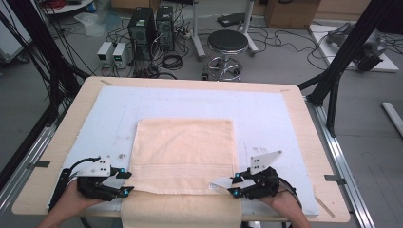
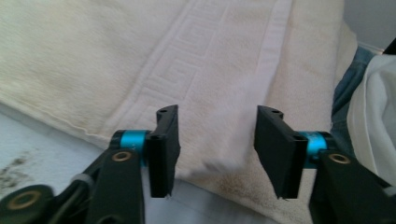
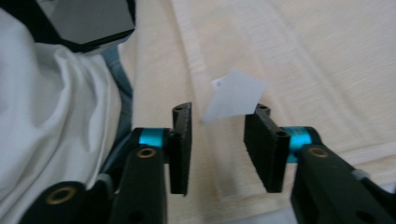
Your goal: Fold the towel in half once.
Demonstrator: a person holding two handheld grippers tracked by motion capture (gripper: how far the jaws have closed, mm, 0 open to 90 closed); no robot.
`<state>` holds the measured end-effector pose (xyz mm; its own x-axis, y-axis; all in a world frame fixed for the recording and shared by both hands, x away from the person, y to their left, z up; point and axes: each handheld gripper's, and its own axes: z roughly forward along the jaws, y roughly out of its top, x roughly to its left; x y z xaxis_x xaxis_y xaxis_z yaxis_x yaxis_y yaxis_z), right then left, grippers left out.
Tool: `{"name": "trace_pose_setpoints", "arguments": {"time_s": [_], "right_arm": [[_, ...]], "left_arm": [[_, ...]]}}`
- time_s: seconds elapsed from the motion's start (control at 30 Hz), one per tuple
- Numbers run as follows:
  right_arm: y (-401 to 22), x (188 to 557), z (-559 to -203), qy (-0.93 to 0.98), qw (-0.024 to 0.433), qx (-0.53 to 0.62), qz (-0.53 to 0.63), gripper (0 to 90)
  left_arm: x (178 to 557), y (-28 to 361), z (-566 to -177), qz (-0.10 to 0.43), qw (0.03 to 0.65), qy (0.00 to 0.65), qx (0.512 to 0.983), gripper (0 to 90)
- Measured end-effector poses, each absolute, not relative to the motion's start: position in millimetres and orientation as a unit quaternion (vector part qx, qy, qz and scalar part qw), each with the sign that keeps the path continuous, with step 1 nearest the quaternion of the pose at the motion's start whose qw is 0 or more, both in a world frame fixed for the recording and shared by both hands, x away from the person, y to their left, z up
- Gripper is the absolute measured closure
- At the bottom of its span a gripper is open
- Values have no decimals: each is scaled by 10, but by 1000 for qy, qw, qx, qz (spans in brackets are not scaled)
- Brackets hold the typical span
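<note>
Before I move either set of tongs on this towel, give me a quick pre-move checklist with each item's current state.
1. Left tongs open, nothing pinched: ok; the towel lies under the gap, pads clear of it.
2. Right tongs open: ok; the white tag sits just beyond the tips, not gripped.
3. Towel flat on the blue mat: ok.
4. Towel's near end lying fully on the table: not ok; it hangs over the front edge.
5. Tongs placed at matching towel sides: ok in the high view.
6. Cables free of the towel: cannot tell.
</note>
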<state>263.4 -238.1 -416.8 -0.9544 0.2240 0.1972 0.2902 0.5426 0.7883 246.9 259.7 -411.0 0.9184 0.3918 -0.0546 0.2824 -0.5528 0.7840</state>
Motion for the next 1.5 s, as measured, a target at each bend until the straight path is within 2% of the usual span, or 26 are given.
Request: {"name": "trace_pose_setpoints", "arguments": {"time_s": [0.1,0.2,0.37,0.6,0.7,0.9,1.03,1.17,1.23,1.27,1.33,1.5], "right_arm": [[-2397,2770,-4069,-870,10,-165,-464,525],[-2375,2938,-4007,-868,-21,-182,-461,506],[-2349,3368,-3976,-864,-79,-229,-441,482],[-2332,3891,-4106,-858,-111,-265,-427,471],[-2269,4095,-4153,-865,-126,-274,-401,459],[-2208,4278,-4335,-877,-100,-294,-367,413],[-2216,4270,-4379,-875,-89,-307,-362,410],[-2211,4270,-4383,-873,-94,-316,-360,471],[-2210,4271,-4376,-874,-89,-311,-362,598],[-2212,4277,-4373,-876,-81,-305,-365,688],[-2191,4283,-4371,-879,-65,-296,-369,800],[-2198,4321,-4359,-877,-55,-299,-373,836]], "left_arm": [[2588,2585,-4050,75,438,203,873,431],[2765,2516,-4021,88,436,215,869,432],[3204,2442,-4067,111,439,276,848,438],[3737,2439,-4221,163,421,344,823,474],[3900,2385,-4246,162,403,358,827,465],[3984,2286,-4346,120,374,362,846,430],[3965,2272,-4344,126,367,354,851,457],[3974,2265,-4355,137,367,352,850,552],[3976,2257,-4353,138,369,350,850,640],[3972,2241,-4357,136,373,346,850,728],[3971,2222,-4359,140,373,344,850,797],[4015,2239,-4363,140,380,350,845,841]]}}
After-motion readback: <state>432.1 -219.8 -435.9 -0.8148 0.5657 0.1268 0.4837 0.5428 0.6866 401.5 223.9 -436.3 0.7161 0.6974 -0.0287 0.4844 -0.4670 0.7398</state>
